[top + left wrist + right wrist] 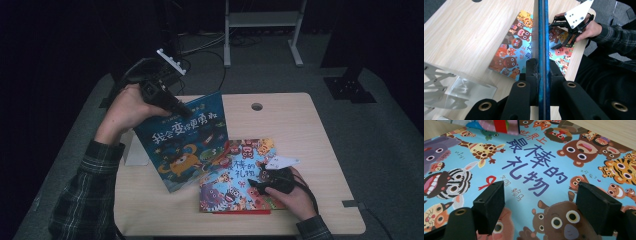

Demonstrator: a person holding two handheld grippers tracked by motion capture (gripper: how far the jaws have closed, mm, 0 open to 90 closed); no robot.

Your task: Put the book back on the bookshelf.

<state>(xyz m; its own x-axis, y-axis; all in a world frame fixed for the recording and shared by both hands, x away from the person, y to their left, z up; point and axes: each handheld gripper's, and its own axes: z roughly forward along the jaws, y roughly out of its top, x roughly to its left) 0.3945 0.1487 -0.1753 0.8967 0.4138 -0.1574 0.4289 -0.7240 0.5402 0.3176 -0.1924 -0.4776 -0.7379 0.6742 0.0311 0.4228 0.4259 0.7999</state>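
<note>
My left gripper (180, 107) (541, 65) is shut on the top edge of a blue picture book (185, 145), which hangs tilted above the table's left half. In the left gripper view the blue book (541, 37) runs edge-on between the jaws. A second picture book, covered in cartoon animals (235, 175) (511, 52) (531, 165), lies flat at the front middle. My right gripper (257, 184) (556, 33) (540, 200) sits low over the animal book's right part, open, with bare cover between its pads.
A clear plastic stand (461, 87) (135, 150) sits at the table's left side behind the blue book. A red edge (240, 212) peeks from under the animal book. The wooden table (300, 125) has a cable hole (257, 106) at the back.
</note>
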